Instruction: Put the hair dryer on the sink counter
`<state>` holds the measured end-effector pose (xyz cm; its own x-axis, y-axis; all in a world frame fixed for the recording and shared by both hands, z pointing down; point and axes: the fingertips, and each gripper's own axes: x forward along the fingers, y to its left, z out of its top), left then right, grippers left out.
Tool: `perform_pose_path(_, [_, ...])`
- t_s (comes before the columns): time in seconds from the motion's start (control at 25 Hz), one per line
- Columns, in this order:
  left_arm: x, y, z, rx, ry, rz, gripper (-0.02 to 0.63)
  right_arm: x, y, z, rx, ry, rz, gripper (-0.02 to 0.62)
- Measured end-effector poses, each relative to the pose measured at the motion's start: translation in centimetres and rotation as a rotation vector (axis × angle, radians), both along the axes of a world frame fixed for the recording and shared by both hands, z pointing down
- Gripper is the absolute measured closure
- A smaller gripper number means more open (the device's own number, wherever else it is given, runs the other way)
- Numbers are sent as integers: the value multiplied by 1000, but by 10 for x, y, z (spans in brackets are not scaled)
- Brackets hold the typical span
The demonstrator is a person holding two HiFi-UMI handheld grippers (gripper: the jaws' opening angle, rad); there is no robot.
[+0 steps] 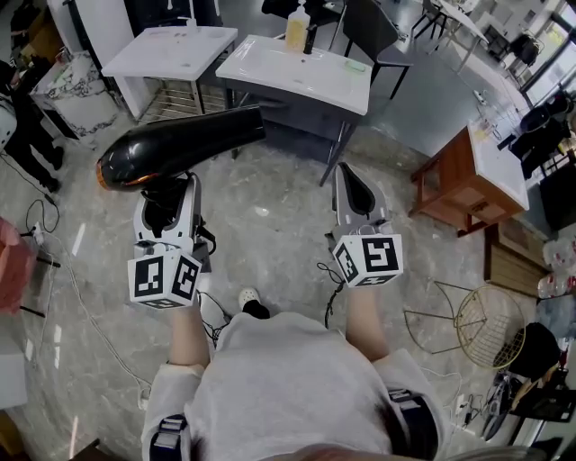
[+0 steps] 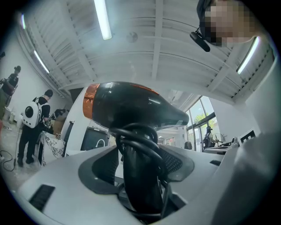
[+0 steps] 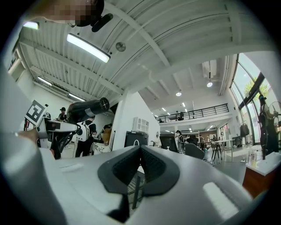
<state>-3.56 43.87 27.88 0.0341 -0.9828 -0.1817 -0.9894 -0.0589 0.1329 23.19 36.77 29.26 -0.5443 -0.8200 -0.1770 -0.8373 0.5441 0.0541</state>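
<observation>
A glossy grey marble-patterned floor (image 1: pixel 279 243) spreads underfoot, with thin black cables (image 1: pixel 54 203) trailing across it on the left. 2 white-topped sink counters on metal frames (image 1: pixel 297 72) stand side by side, a black chair (image 1: pixel 369 27) just behind them. To the right stands a reddish-brown wooden cabinet with a white top (image 1: pixel 450 185), and nearer, a round gold wire basket (image 1: pixel 490 324). Overhead runs a white ribbed ceiling (image 3: pixel 153 52) lit by long fluorescent tube lights (image 3: pixel 88 47). Tall glazed windows (image 3: pixel 252 88) let in daylight on the right. A black-railed mezzanine balcony (image 3: pixel 197 112) crosses the far end beside a white partition wall (image 3: pixel 131 110).
</observation>
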Motion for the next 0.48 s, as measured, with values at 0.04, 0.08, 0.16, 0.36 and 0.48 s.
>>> perform_pose_path(0.04, [-4,-5,0,-1,0,4,330,-4,-5,0,-2,0,4,584])
perform_pose_path(0.08, [-8,-10,-1,-1,-1,8,330,-8,-9,1,-3,1,8,584])
perform_pose_path(0.16, [-17,-20,-1,2,-3,14,330,-17,-18,1,-5,1,16,584])
perform_pose_path(0.36, [-40,-45,0,2,-2,30,330,-41,-38,3,-6,-1,24,584])
perform_pose_path(0.48, [-52,-58,0,1,1,44,330,-53,-49,3,-5,-7,33,584])
